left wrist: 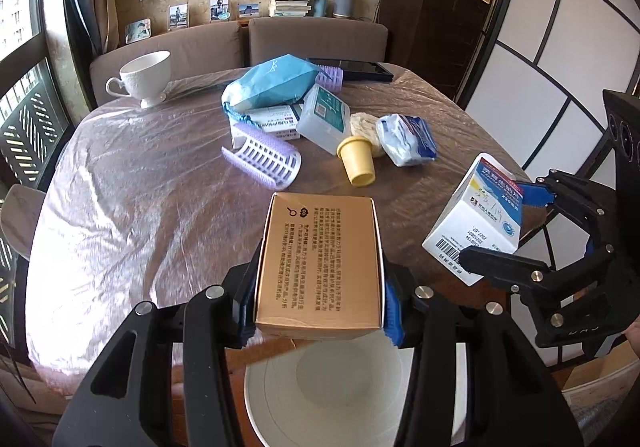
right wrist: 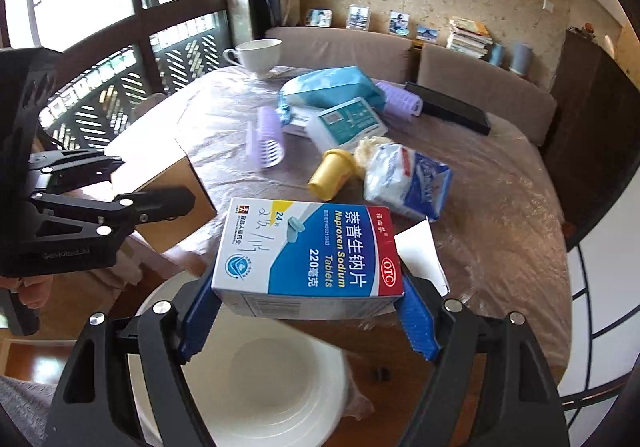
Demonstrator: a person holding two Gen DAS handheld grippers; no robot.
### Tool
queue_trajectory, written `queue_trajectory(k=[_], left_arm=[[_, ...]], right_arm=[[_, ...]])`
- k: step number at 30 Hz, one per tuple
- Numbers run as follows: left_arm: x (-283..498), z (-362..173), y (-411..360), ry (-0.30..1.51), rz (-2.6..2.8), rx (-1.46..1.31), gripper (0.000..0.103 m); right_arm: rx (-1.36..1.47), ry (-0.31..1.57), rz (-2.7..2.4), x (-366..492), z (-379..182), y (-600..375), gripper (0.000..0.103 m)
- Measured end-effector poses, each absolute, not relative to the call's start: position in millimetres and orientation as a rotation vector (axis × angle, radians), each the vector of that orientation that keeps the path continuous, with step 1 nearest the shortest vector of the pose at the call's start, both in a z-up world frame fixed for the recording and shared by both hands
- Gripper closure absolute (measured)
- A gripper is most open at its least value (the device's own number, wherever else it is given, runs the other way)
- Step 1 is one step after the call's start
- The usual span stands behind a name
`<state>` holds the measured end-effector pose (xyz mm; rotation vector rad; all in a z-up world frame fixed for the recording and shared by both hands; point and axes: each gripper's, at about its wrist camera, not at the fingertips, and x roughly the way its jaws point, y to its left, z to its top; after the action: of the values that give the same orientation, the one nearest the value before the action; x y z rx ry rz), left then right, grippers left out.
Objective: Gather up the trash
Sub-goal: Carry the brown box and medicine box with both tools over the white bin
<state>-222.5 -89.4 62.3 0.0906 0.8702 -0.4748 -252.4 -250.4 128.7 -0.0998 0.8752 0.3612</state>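
On the left, the left gripper (left wrist: 318,307) is clenched on a brown carton (left wrist: 318,259), blue pads pressing its two long sides; the carton's long axis runs straight out ahead of the jaws. It is held clear of the table (left wrist: 120,207), over the near edge. Directly beneath and slightly nearer the holder sits a white bin (left wrist: 320,387), mouth up. The carton's rear end hangs above the bin's far rim, so a short draw back and down looks sufficient before release.

On the right, the right gripper (right wrist: 308,311) grasps a white-and-blue tablet box (right wrist: 310,253) across its width, long axis lying crosswise to the jaws, a loose end flap sticking out to its right. The same bin (right wrist: 256,379) lies below and a little left of this box.

Judgement: both hands are about equally near the bin; the left load is better centred over it. Remaining clutter, including a yellow cup (left wrist: 356,161) and tissue packet (left wrist: 406,139), stays mid-table.
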Motion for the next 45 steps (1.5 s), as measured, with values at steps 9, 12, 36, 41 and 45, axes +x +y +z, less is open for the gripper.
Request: queue_trajectory(k=[9,12,36,41,45], left_arm=[[-245.3,59.6,-86.7,0.892,-0.502,0.102,0.054],[-254.1,57.5,-86.8,0.902,-0.512,0.114,0.054],[-283.4,21.9,-88.1,1.008,-0.554,0.170,0.054],[-281.4,13.7,-89.7,1.031,-0.551,0.172,0.054],[-279.7,6.8,-90.8,1.046,-0.547,0.179,0.054]], right_arm=[[-0.112,0.907,0.441,-278.7,125.1,-241.3,0.026],[-0.107,0.924,0.463,-287.3,121.9,-239.3,0.026],[-0.152,1.051,0.546,-302.9,81.1,-223.1,0.026],[-0.152,1.072,0.541,-298.0,71.6,-224.7,0.026],[-0.156,1.087,0.542,-296.4,63.7,-224.3,0.026]])
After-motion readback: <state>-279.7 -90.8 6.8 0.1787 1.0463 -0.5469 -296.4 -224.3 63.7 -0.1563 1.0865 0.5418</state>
